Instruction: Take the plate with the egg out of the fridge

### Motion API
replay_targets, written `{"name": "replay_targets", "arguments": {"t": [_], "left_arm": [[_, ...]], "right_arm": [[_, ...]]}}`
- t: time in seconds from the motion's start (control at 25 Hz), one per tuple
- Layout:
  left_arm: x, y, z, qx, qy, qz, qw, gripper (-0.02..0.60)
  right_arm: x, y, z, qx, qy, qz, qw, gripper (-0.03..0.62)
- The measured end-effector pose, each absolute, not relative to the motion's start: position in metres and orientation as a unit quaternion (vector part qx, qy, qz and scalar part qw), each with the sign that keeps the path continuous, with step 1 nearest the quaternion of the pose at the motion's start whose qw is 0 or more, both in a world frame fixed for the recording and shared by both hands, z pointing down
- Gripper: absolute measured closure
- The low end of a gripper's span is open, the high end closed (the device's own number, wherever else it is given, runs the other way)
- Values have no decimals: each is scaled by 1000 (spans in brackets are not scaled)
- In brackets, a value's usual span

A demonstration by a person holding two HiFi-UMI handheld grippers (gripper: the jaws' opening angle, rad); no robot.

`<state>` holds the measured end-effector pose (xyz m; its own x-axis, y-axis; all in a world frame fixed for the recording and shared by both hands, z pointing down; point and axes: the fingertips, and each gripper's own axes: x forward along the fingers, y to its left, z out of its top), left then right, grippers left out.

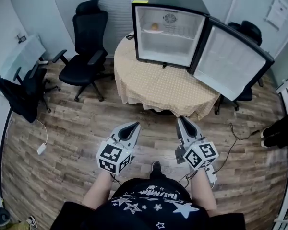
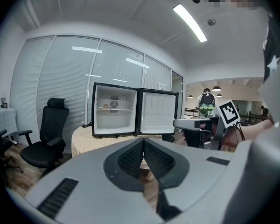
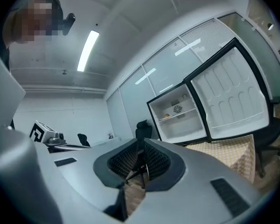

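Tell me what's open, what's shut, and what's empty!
Fridge, open.
Door, swung wide.
Plate, on top shelf, holding egg.
Left gripper, shut, empty.
Right gripper, shut, empty.
Chair beside table, nobody in it.

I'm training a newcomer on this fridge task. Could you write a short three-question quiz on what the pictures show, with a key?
1. True or false: the door of the fridge is closed.
2. Where is the plate with the egg? A) on the fridge's upper shelf B) on the fridge's floor C) on top of the fridge
3. What do the left gripper and the right gripper hold?

Key: 1 false, the door stands open to the right; 2 A; 3 nothing, both are shut and empty, low in front of the person and well short of the fridge.
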<state>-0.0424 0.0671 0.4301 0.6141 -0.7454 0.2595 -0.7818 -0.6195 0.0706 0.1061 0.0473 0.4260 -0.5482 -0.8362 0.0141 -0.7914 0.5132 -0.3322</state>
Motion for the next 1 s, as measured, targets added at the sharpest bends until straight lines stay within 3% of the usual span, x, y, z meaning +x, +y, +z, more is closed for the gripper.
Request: {"name": "replay_targets", "arguments": {"t": [0.68,1.0], "left_arm": [[1,3,430,875,-461,124,82,574],[-9,-3,438,864,-480,126,85,574]], "right_arm": [[178,-3,438,-449,875,-168,64,542],[160,-32,457,-425,879,-205,74,542]]}}
